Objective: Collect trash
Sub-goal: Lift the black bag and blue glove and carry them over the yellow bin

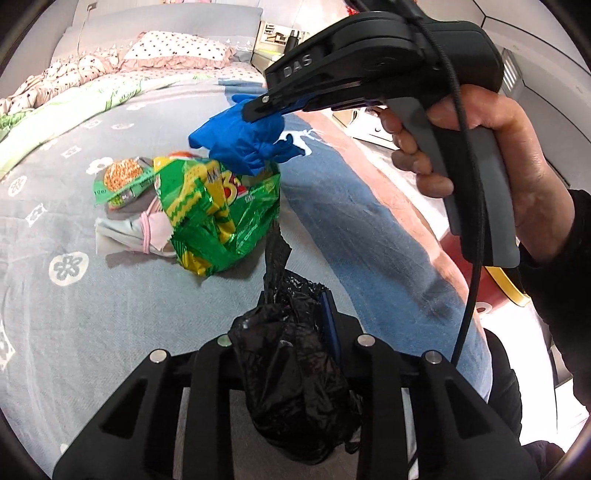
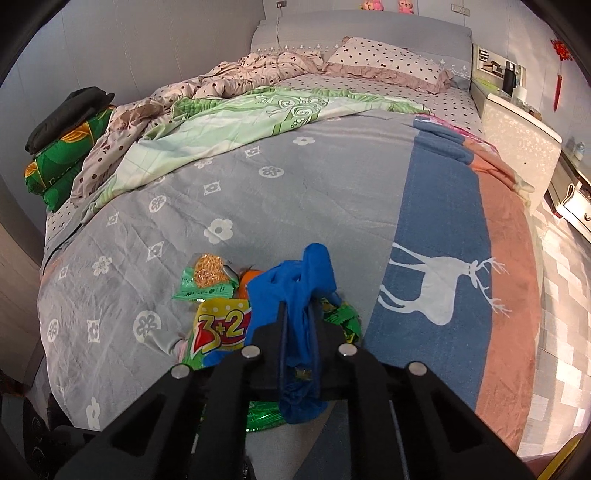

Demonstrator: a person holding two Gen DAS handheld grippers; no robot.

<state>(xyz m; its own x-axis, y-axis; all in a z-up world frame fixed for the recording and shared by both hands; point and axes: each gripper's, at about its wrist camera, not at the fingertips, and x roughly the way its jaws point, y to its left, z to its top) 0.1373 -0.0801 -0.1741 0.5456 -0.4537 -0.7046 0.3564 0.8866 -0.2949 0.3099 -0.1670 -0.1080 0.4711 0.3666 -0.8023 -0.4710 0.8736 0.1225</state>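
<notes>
Left to right on the bed [image 2: 314, 177]. At its far left edge lies one folded green leaf-print bundle [image 2: 55, 162] with a dark folded cloth [image 2: 70, 114] on top. Next come a rumpled pink spotted quilt [image 2: 229, 79] and a pale green printed sheet [image 2: 229, 118]. One spotted, frilled pillow [image 2: 388, 62] leans at the padded grey headboard [image 2: 369, 27].

The cover is grey woven cloth with white flower motifs, then a blue band bearing one white deer [image 2: 439, 288], then a salmon band. Right of the bed stand a pale bedside cabinet [image 2: 517, 136] and a patterned tile floor [image 2: 554, 277].

Trash, near foot of bed: one small green crinkled snack packet [image 1: 122, 181], flat on the cover; beside it one pale crumpled face mask with pink loops [image 1: 136, 232]; one large glossy green-and-yellow foil wrapper [image 1: 221, 218], creased, marked "3+2". An orange item [image 2: 251, 280] shows behind the wrapper; nature cannot be determined.

Left gripper [image 1: 295, 310]: jaws closed on one thin, wrinkled black plastic bag [image 1: 295, 376], bunched between them.

Right gripper [image 1: 258, 107], held in a hand [image 1: 480, 147]: jaws clamped on one soft, knotted blue bag [image 1: 243, 140], lifted clear of the cover just above the foil wrapper. Whether bag and wrapper touch cannot be told.
</notes>
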